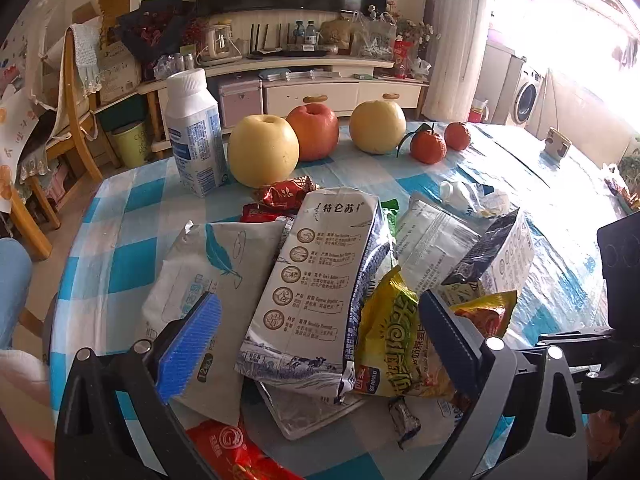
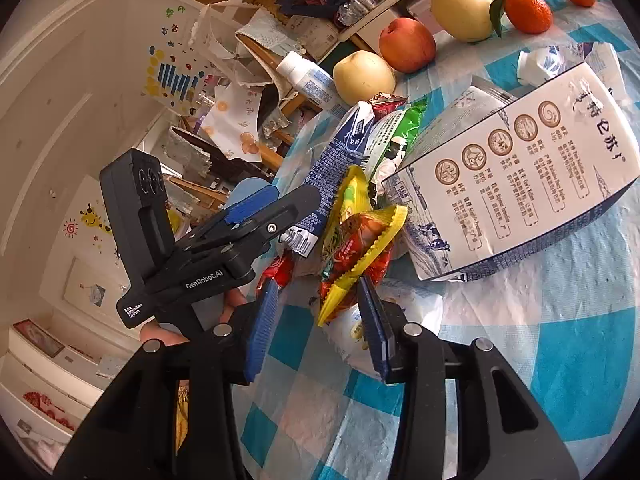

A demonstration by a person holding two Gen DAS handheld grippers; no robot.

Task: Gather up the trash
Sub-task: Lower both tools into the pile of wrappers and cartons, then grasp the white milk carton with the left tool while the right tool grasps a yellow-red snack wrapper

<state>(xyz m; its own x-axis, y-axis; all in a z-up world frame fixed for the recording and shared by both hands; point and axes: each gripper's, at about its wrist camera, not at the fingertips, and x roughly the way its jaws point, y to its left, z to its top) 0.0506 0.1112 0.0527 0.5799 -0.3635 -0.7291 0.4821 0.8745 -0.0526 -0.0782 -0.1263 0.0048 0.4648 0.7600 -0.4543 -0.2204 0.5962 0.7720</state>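
Note:
A heap of trash lies on the checked table. In the left wrist view my left gripper (image 1: 320,324) is open, its fingers straddling a flattened white milk carton (image 1: 320,276) and a yellow snack wrapper (image 1: 396,340); a grey wipes pack (image 1: 208,276) lies under the left finger. In the right wrist view my right gripper (image 2: 318,312) is open around a red-and-yellow snack wrapper (image 2: 356,248), with a second milk carton (image 2: 516,184) just beyond. The left gripper's body (image 2: 240,236) shows at the left, over the heap.
Two yellow apples (image 1: 262,152), a red apple (image 1: 316,130), two tangerines (image 1: 428,146) and a white bottle (image 1: 196,132) stand at the table's far side. A crumpled white wrapper (image 1: 468,196) lies to the right. Chairs and a TV cabinet stand beyond.

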